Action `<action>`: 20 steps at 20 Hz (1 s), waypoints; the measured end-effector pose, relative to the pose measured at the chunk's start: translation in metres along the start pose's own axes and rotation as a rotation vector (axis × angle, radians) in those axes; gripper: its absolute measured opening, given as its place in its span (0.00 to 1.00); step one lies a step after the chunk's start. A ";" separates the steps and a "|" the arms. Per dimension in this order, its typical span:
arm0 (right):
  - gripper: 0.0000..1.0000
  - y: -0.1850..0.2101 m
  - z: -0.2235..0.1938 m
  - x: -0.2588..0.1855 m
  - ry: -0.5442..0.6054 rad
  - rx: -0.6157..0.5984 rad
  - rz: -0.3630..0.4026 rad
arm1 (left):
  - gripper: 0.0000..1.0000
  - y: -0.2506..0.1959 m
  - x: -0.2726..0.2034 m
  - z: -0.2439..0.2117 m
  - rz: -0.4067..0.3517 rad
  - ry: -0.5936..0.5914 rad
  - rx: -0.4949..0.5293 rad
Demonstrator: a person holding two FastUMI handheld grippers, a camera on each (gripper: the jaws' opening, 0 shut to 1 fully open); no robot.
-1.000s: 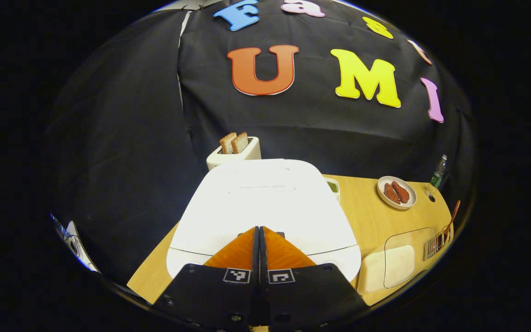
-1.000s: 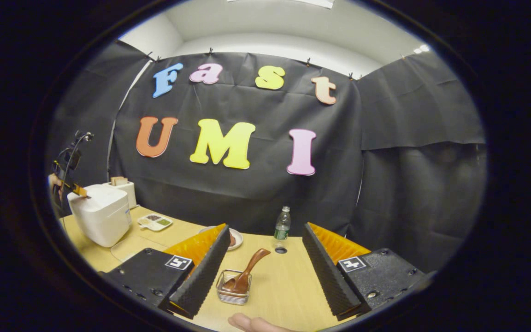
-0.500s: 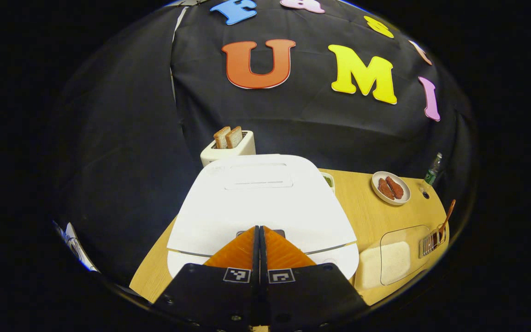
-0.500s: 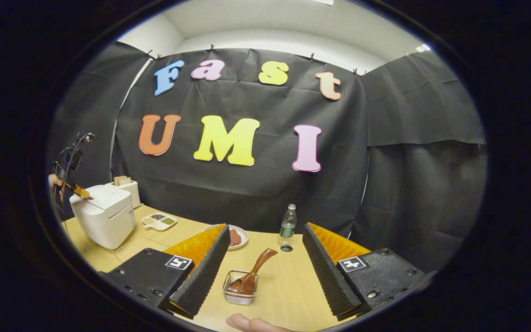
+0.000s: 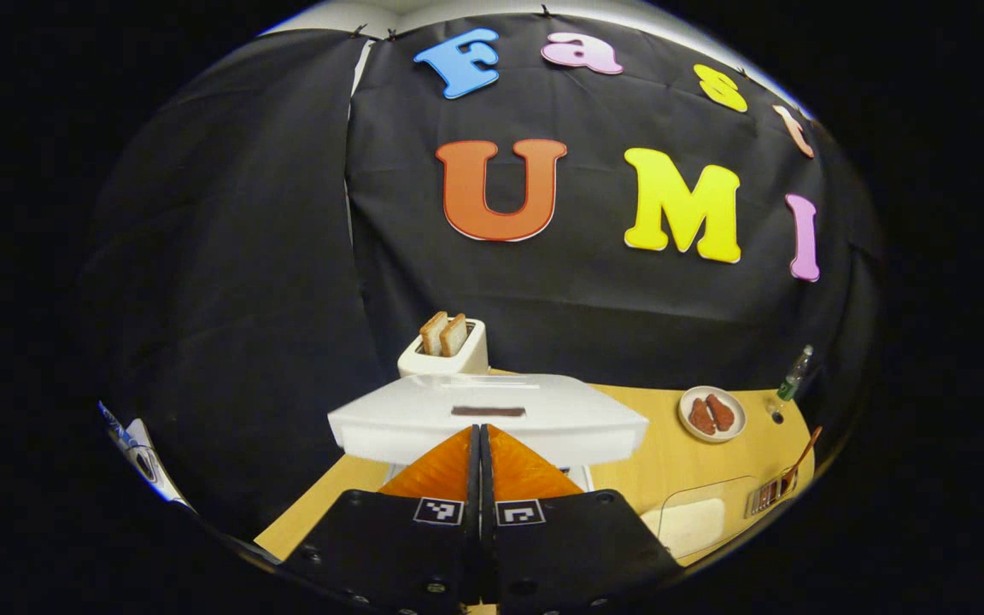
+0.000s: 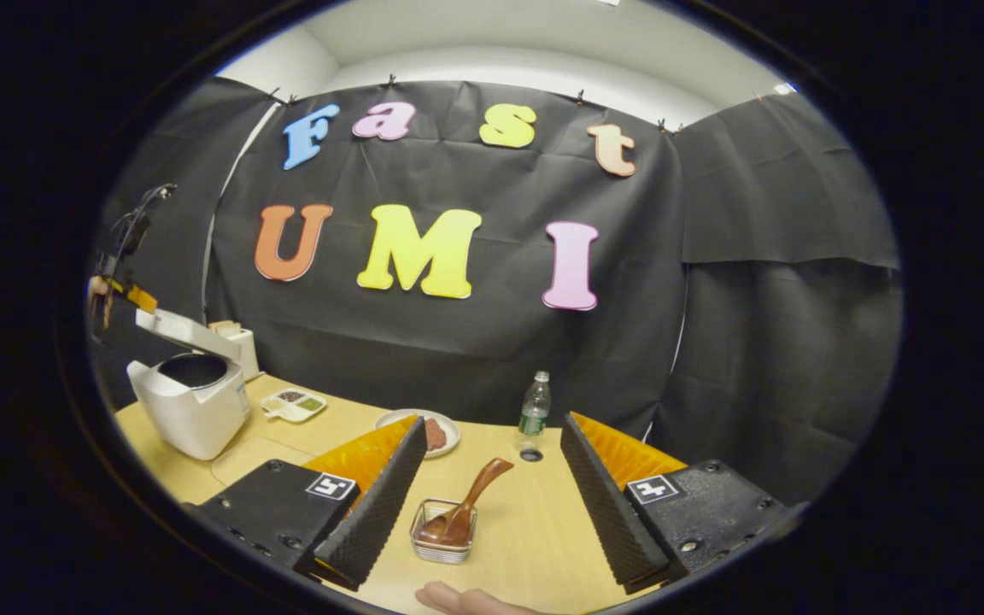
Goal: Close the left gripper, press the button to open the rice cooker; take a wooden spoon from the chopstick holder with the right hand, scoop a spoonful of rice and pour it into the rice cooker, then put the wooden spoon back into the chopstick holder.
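The lid point(image 6: 187, 331) of the rice cooker point(image 6: 189, 408), flat and shut half a second ago, now stands tilted up at 9 o'clock in the right gripper view, so the dark pot is open, and the left gripper point(image 5: 481, 444), fingers pressed together on nothing, has risen above it. I judge the button step done. Next, the right gripper point(image 6: 492, 478) waits with fingers wide over the wooden spoon point(image 6: 466, 506), which leans in the chopstick holder point(image 6: 443, 531) on the bench point(image 6: 535, 530) at 6 o'clock.
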State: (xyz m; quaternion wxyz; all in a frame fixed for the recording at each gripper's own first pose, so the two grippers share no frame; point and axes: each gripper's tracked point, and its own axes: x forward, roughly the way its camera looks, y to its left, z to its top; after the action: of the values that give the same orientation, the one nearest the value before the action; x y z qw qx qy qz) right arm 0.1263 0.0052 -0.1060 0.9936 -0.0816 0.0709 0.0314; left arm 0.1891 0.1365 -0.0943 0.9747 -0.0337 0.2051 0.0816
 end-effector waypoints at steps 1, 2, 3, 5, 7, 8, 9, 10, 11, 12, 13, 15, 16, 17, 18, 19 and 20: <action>0.99 0.000 -0.002 0.002 0.005 0.009 0.003 | 0.00 -0.002 -0.010 0.006 -0.013 -0.025 -0.010; 1.00 -0.001 -0.006 0.004 0.014 0.020 0.004 | 0.00 -0.004 -0.021 0.010 -0.021 -0.050 -0.019; 1.00 -0.003 -0.009 0.007 0.025 0.036 0.002 | 0.00 -0.006 -0.034 0.014 -0.034 -0.082 -0.017; 1.00 -0.005 -0.018 0.014 0.042 0.059 0.007 | 0.00 -0.007 -0.064 0.020 -0.032 -0.163 0.011; 0.99 -0.009 -0.029 0.023 0.066 0.078 0.003 | 0.42 -0.001 -0.089 0.024 0.027 -0.238 0.095; 1.00 -0.010 -0.035 0.026 0.076 0.084 0.005 | 0.57 -0.003 -0.103 0.025 0.041 -0.271 0.134; 1.00 -0.011 -0.040 0.030 0.084 0.088 0.005 | 0.63 -0.006 -0.116 0.024 0.050 -0.291 0.156; 1.00 -0.013 -0.046 0.034 0.094 0.091 0.003 | 0.73 -0.008 -0.126 0.018 0.055 -0.292 0.164; 1.00 -0.014 -0.052 0.038 0.107 0.098 0.000 | 0.86 -0.011 -0.136 0.015 0.057 -0.303 0.166; 1.00 -0.016 -0.059 0.043 0.122 0.109 -0.002 | 0.88 -0.013 -0.145 0.013 0.068 -0.319 0.169; 0.99 -0.016 -0.064 0.046 0.136 0.125 0.000 | 0.92 -0.015 -0.155 0.010 0.076 -0.340 0.174; 0.99 -0.011 -0.076 0.053 0.167 0.158 0.017 | 0.94 -0.024 -0.172 0.008 0.076 -0.387 0.167; 1.00 -0.006 -0.082 0.055 0.177 0.166 0.034 | 0.94 -0.032 -0.180 0.003 0.061 -0.407 0.164; 1.00 -0.003 -0.088 0.057 0.188 0.172 0.040 | 0.94 -0.042 -0.185 -0.003 0.037 -0.421 0.164; 1.00 -0.003 -0.095 0.061 0.191 0.172 0.044 | 0.94 -0.054 -0.192 -0.013 0.001 -0.427 0.175; 1.00 -0.002 -0.100 0.066 0.195 0.174 0.043 | 0.94 -0.061 -0.197 -0.022 -0.020 -0.428 0.185; 1.00 -0.001 -0.110 0.071 0.207 0.180 0.041 | 0.95 -0.065 -0.202 -0.030 -0.033 -0.432 0.195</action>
State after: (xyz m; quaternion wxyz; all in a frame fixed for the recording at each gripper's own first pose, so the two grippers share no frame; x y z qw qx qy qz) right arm 0.1820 -0.0107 -0.2232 0.9834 0.0068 0.1774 0.0365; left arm 0.0063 0.0400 -0.0372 0.9959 0.0752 -0.0017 0.0506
